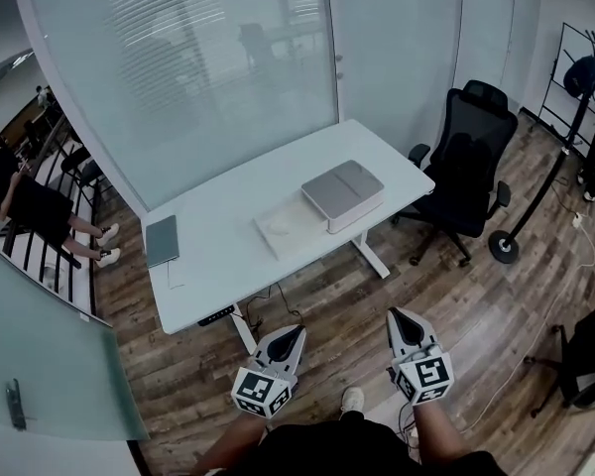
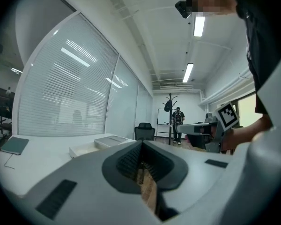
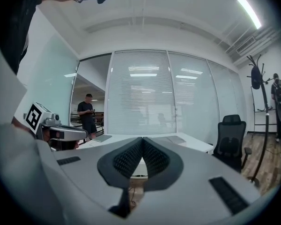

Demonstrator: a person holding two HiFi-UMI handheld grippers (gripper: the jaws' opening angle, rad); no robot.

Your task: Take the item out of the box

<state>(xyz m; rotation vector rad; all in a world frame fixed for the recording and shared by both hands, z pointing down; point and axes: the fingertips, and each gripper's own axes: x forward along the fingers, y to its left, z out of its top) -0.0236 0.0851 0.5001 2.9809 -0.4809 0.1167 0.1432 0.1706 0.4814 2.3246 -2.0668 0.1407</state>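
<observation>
I am holding both claws low over the wooden floor (image 1: 496,315), and neither is carrying anything. The left claw (image 1: 290,337) is showing its ribbed pads pressed together at the tips in its own view, with only floor visible through the slit below them. The right claw (image 1: 399,317) is pinched fully closed too - nothing is sitting between its pads.

The box (image 1: 343,193) is lying well ahead of both claws, roughly on the line between them, on the white table (image 1: 228,236). It is grey and its top is looking closed, so I cannot tell what is inside. A flat white piece (image 1: 290,228) is lying against the side of the box nearer the left claw. Further out on that same side, a thin grey slab (image 1: 162,240) is resting near the table's edge, apart from the box.

Ahead of the right claw and off to its outer side, a black office chair (image 1: 466,172) is standing just beside the table's end - well apart from both claws
</observation>
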